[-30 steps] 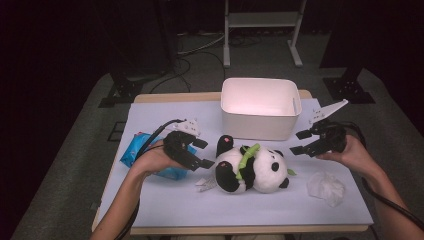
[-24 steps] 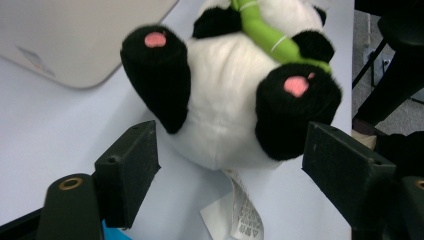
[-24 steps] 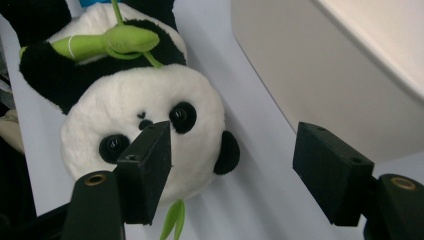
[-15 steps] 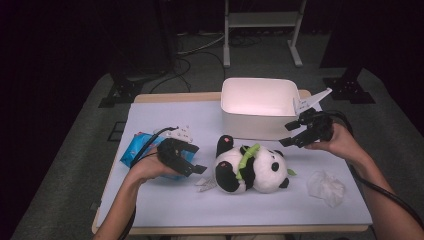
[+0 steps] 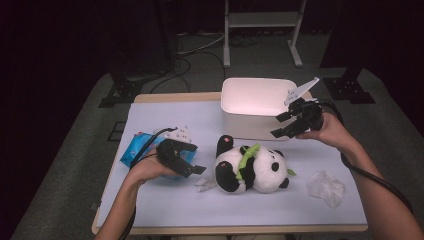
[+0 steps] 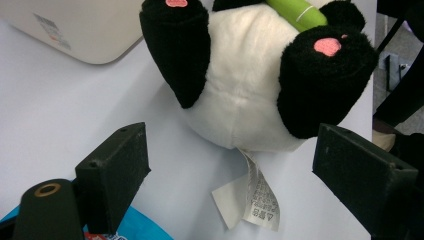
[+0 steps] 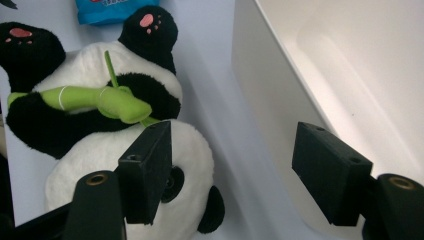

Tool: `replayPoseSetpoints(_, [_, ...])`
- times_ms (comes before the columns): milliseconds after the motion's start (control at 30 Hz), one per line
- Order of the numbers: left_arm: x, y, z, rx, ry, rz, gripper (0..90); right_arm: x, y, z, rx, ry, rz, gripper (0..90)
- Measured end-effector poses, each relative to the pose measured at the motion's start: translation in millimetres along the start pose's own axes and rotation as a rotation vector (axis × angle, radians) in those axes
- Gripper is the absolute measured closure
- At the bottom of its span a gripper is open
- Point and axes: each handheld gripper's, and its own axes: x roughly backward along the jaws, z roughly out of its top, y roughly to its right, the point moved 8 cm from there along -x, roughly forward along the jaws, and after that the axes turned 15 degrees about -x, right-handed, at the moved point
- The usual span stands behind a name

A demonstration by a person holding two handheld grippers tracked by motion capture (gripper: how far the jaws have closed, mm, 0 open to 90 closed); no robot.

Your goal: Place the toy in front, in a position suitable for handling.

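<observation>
A plush panda (image 5: 252, 170) lies on its back in the middle of the table, hugging a green bamboo stalk (image 5: 248, 154). My left gripper (image 5: 195, 159) rests low just left of it. The left gripper view has its jaws (image 6: 232, 145) open on either side of the panda's bottom (image 6: 240, 105) and cloth tag (image 6: 252, 200). They have just been opening, and nothing is gripped. My right gripper (image 5: 279, 126) hovers open at the front right of the white bin (image 5: 235, 107). In the right gripper view (image 7: 235, 150) it hangs over the panda's head (image 7: 100, 165) and the bin wall (image 7: 260, 85).
A blue snack packet (image 5: 135, 149) lies under my left hand near the table's left side. A crumpled white tissue (image 5: 326, 186) sits at the front right. The bin's inside (image 7: 360, 65) holds nothing that I can see. Dark floor, cables and a metal stand lie beyond.
My right gripper has moved left and up, from beside the panda to the bin's front right corner. The left gripper sank toward the table and its jaws stand wider.
</observation>
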Motion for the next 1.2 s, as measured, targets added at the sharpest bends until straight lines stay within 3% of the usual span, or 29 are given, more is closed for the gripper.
replayPoseSetpoints(400, [1.2,2.0,-7.6,0.011,-0.02,-0.002,12.2,-9.2,4.4,29.3,0.049,-0.027,-0.01,34.6])
replayPoseSetpoints(733, [1.6,4.4,-14.3,0.026,-0.027,-0.005,11.3,-29.2,11.6,50.1,0.081,-0.066,-0.025,40.3])
replayPoseSetpoints(1033, [3.0,6.8,-18.9,0.03,-0.035,-0.009,11.3,-45.0,17.2,57.9,0.089,-0.093,-0.03,47.5])
replayPoseSetpoints(1200, [4.1,5.9,-18.6,0.027,-0.026,0.009,11.3,-52.3,16.9,58.6,0.089,-0.102,-0.027,51.4])
